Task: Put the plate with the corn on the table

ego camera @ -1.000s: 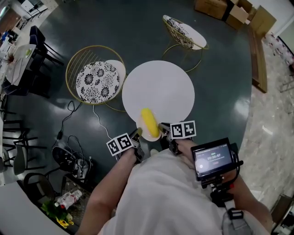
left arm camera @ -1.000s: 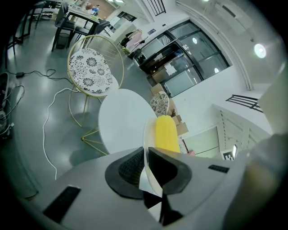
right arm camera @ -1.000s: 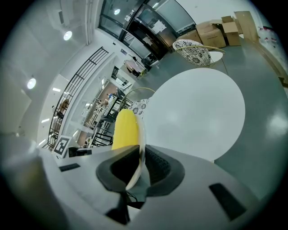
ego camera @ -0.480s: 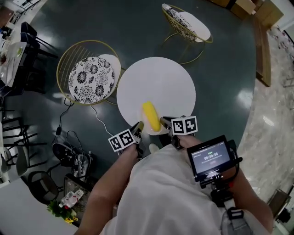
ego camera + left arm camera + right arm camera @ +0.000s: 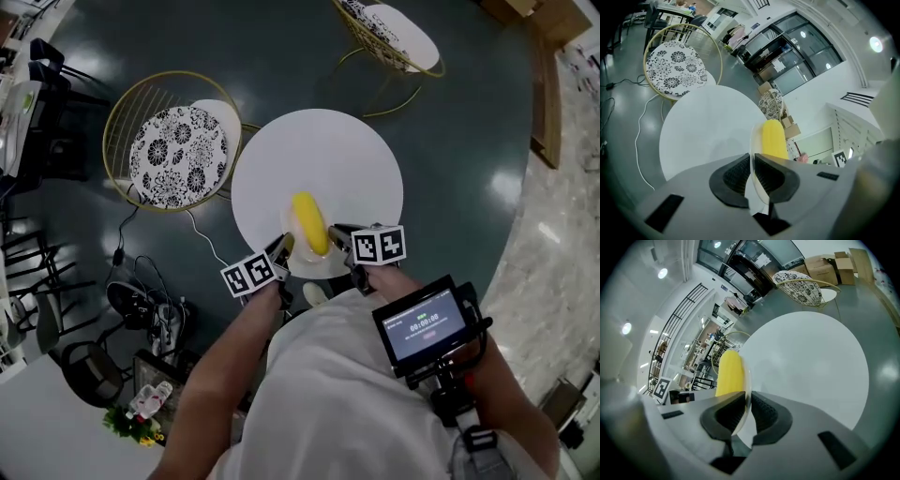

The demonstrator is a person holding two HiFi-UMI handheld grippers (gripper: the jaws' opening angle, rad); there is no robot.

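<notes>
At table's (image 5: 319, 159) edge, left gripper (image 5: 751, 173) and right gripper (image 5: 746, 411) clamp plate (image 5: 316, 265).

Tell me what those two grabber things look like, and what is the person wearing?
The left gripper and right gripper have grey bodies, and each has two jaws lined with black ribbed pads. Each carries a white cube printed with black square markers. A small black screen sits by the right arm. The person wears a white top.

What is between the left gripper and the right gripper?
Head view: the plate with the corn spans between them; the left gripper and right gripper each clamp its rim.
</notes>
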